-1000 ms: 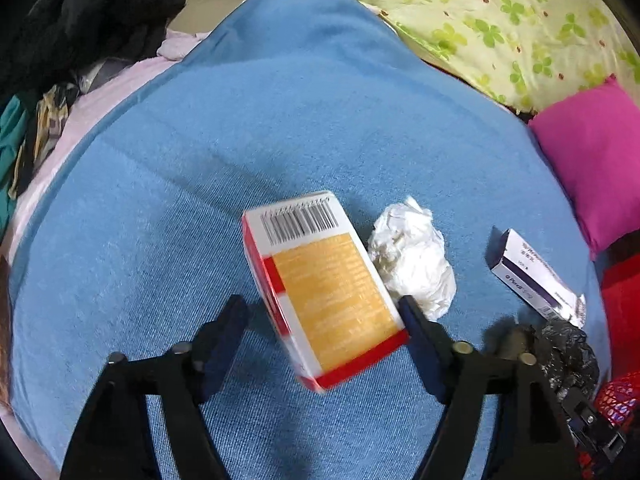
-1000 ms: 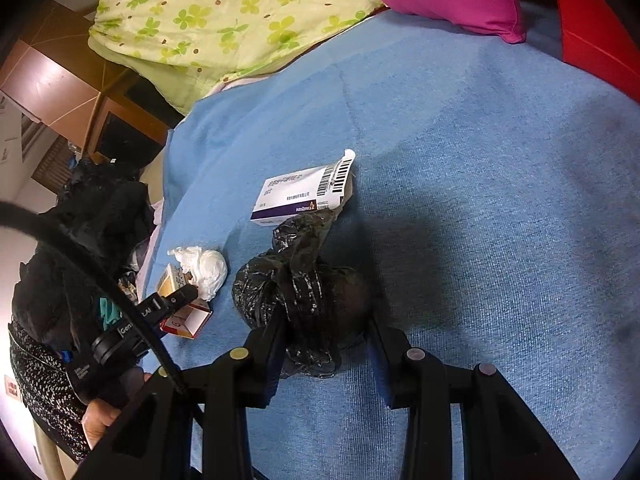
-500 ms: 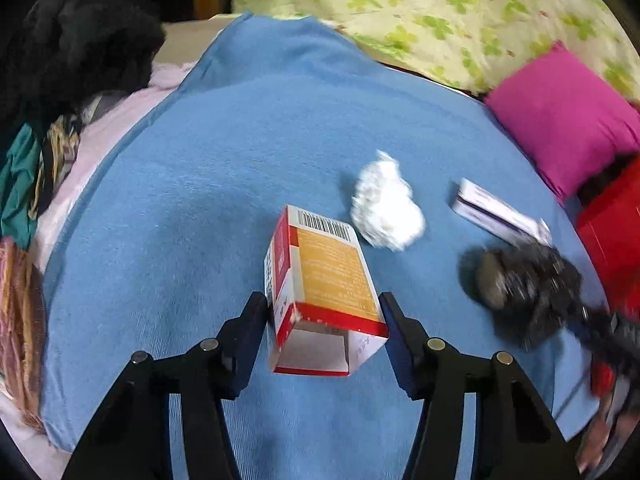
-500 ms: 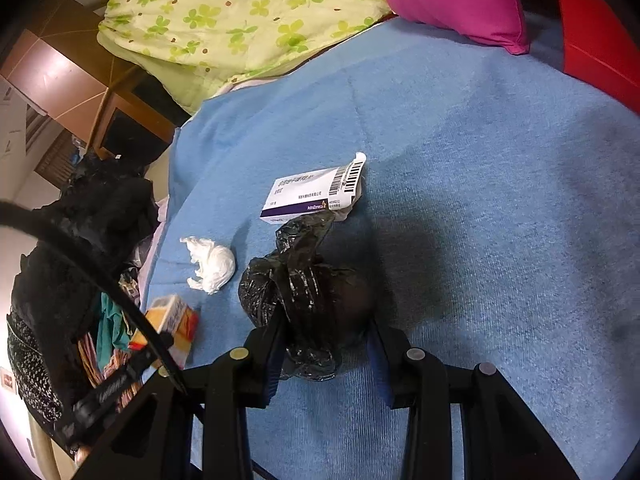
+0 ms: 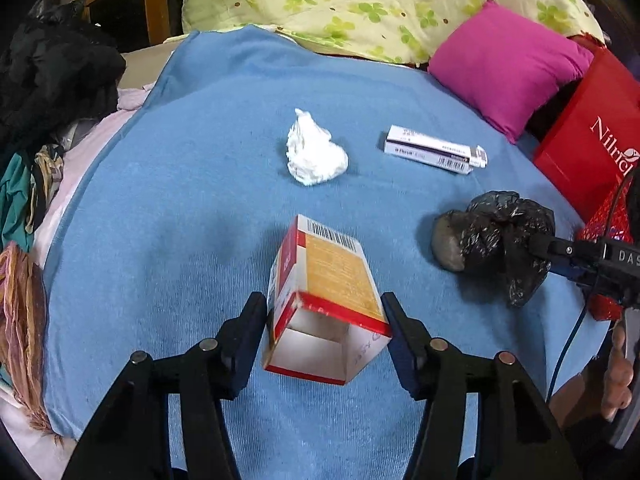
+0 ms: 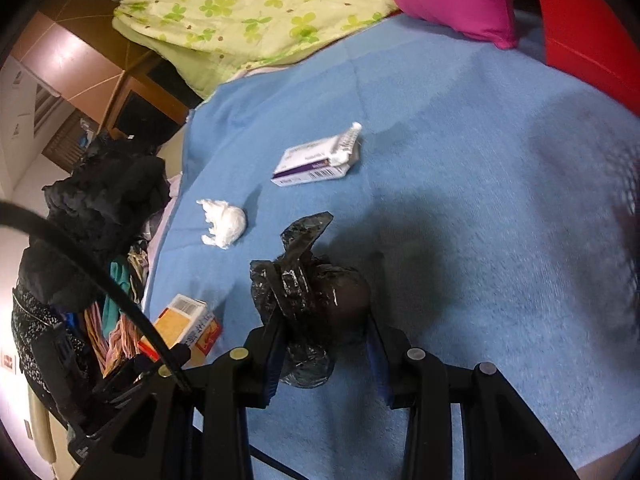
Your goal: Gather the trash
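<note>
My left gripper [image 5: 325,322] is shut on an open red, white and orange carton [image 5: 326,298] and holds it above the blue blanket [image 5: 192,208]; the carton also shows in the right wrist view [image 6: 184,326]. My right gripper [image 6: 322,334] is shut on a knotted black plastic bag [image 6: 316,300], also seen in the left wrist view [image 5: 500,242]. A crumpled white tissue [image 5: 314,154] [image 6: 222,222] and a white and purple box [image 5: 434,150] [image 6: 314,160] lie on the blanket farther back.
A pink cushion [image 5: 504,64] and a green clover quilt [image 5: 380,0] lie at the back. A red bag [image 5: 596,128] stands at the right edge. Dark clothes [image 5: 48,76] are piled at the left edge of the bed.
My left gripper closed on the carton, lifted it and drew back toward me. The right gripper stayed shut on the black bag and rose slightly.
</note>
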Demonstrator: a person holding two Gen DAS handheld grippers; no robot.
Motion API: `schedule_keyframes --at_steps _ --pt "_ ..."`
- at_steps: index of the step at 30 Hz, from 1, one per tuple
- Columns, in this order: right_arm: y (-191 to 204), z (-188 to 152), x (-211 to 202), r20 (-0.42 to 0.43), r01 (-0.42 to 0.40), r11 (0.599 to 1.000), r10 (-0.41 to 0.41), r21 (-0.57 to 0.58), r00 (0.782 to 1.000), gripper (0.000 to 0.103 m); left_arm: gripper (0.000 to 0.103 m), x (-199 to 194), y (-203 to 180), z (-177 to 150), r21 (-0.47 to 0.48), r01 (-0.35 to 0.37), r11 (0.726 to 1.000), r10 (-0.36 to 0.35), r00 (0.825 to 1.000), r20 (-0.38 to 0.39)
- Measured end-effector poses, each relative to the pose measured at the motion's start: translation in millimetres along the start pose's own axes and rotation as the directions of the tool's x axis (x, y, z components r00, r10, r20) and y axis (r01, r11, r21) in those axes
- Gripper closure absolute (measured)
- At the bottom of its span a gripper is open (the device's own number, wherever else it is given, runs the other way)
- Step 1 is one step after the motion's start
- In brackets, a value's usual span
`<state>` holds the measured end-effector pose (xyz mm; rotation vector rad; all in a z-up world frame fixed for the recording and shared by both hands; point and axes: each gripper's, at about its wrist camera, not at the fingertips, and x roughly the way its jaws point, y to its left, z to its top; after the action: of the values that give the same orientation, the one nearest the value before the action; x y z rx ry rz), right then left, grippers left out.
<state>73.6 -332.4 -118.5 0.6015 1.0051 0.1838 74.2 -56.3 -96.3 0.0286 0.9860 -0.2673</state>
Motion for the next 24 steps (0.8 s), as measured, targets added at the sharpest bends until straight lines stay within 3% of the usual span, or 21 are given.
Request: schedule_keyframes --at_steps 1,3,8,17,24 --pt "-3 0 1 -0.014 0.002 1.000 -0.002 0.016 1.000 0.041 0.043 0 1 -1 -0.003 0.006 1.000 -0.006 1.000 -0.005" --pt "-7 1 1 -0.014 -0.003 0.999 0.004 0.047 1.000 0.036 0.042 -2 2 -3 -0.005 0.013 1.000 -0.013 1.000 -0.008" --pt "-15 5 -3 0.019 -0.047 0.993 0.046 0.105 0.999 0.035 0.037 -11 10 -10 -0.036 0.041 0.999 -0.041 0.999 0.003" --pt "-12 7 21 -0.023 -0.005 0.990 0.008 0.140 1.000 0.035 0.032 -24 16 -22 -0.070 0.099 0.993 -0.098 0.995 0.018" --pt "-2 3 33 -0.015 0.041 0.995 -0.040 0.094 0.999 0.035 0.032 -13 15 -26 -0.074 0.068 0.995 -0.069 0.998 -0.005"
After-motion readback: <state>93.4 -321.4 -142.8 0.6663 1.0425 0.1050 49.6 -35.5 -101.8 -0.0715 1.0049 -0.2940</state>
